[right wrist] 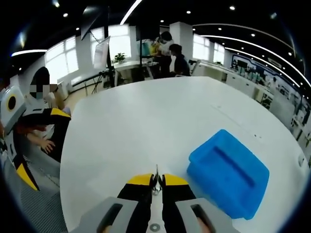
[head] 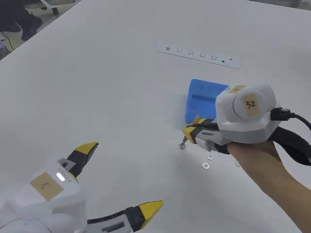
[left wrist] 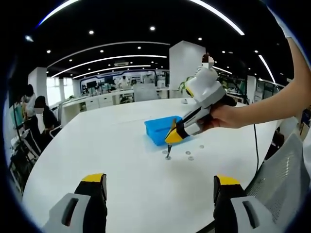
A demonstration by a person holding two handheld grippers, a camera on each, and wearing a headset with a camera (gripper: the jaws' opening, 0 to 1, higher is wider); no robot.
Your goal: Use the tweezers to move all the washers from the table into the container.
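My right gripper (head: 193,132) is shut on thin metal tweezers (head: 183,141), whose tips point down to the table just left of the blue container (head: 204,99). Whether the tips hold a washer I cannot tell. Three small washers (head: 206,166) lie on the table under the hand. My left gripper (head: 119,178) stands open at the lower left, apart from everything. In the left gripper view its jaws (left wrist: 159,182) frame the tweezers (left wrist: 168,154), washers (left wrist: 191,158) and container (left wrist: 159,131). In the right gripper view the tweezers (right wrist: 156,174) stick out between shut jaws beside the container (right wrist: 228,172).
A white power strip (head: 199,54) lies on the table beyond the container. The white table (head: 97,87) stretches wide to the left and back. A cable (head: 291,119) trails from the right gripper. People sit at desks far off.
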